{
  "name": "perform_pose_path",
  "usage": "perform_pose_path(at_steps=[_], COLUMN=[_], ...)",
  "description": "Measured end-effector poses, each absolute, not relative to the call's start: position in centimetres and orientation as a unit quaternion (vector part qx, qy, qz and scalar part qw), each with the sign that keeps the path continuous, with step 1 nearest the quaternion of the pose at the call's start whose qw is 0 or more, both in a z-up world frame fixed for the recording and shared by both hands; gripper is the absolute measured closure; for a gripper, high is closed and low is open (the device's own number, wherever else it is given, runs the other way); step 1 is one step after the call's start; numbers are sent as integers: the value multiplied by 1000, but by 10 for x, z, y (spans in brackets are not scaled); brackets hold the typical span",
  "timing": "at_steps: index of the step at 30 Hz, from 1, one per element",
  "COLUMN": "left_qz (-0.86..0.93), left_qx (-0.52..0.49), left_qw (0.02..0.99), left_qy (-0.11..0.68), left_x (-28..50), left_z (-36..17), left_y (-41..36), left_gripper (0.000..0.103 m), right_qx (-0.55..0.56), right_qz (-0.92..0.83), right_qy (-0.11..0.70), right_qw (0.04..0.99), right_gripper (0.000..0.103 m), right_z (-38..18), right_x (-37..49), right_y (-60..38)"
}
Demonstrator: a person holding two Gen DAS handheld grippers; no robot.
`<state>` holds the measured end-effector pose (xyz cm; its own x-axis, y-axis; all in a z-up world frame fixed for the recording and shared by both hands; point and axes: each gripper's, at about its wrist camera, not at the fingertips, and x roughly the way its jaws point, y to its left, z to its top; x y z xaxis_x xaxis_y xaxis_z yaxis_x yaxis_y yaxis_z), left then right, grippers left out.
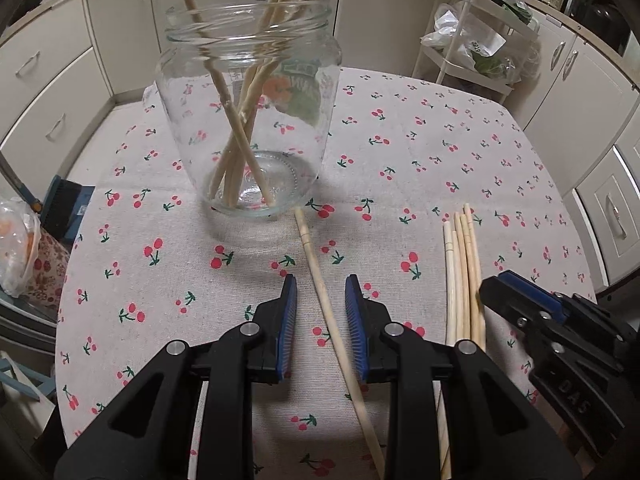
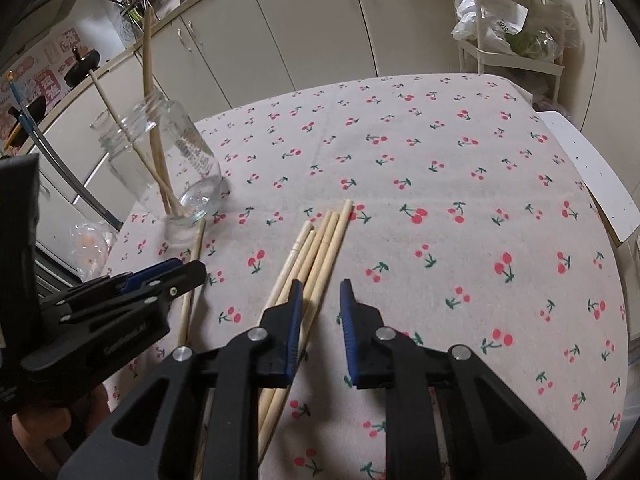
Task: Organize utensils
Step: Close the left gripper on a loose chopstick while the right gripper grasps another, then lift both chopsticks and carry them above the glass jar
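Note:
A clear glass jar (image 1: 248,112) stands on the cherry-print tablecloth and holds several wooden chopsticks; it also shows in the right wrist view (image 2: 176,160). A single chopstick (image 1: 328,312) lies on the cloth between the open fingers of my left gripper (image 1: 321,286), which holds nothing. A bundle of several chopsticks (image 2: 316,256) lies to the right, also seen in the left wrist view (image 1: 464,280). My right gripper (image 2: 319,288) is open and empty, low over the bundle's near part. The single chopstick also shows in the right wrist view (image 2: 192,280) beside the left gripper (image 2: 160,280).
The table (image 2: 440,168) has a rounded edge. A white wire rack (image 1: 472,40) with bags stands behind it. Cream cabinets (image 2: 280,40) line the walls. A white board (image 2: 592,176) sits off the right edge. A plastic bag (image 1: 16,248) lies at the left.

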<state>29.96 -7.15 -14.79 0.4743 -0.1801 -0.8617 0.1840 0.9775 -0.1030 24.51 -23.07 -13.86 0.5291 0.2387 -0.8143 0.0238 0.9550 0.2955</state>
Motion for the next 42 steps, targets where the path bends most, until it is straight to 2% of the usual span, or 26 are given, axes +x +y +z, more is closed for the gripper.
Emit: perform_pose_path(at_steps=[28,29,30,32,33,34,42], left_qz=[-114,-115,-115,-120,-123,-128,-155], left_qx=[13,13,15,20,24,29,7], left_qw=[856,855,856,856,856,855,846], left_qy=[505,505,505,503,502,501,510], left_x=[301,302,302,301,300,299,300], left_z=[-147,-147,-148,-148,-149,-149,-149], left_y=[-69,-70,-71,-74,-75,-77,-70], left_gripper=[79,79,79,82,92,95,98], right_qx=[28,27,23,24,24,28,119], right_qz=[50,50,50,56,57,60,92], right_qy=[519,518,517,515,515,515,516], right_qw=[853,853,854,855,855,855,843], right_gripper=[83,84,89,93,96,97,97], right_z=[-137,-137,-137,-137,-137,-137,-139], right_x=[259,260,259,256,254,253,251], right_y=[-217,-216,-215,-217,-218,-221,-244])
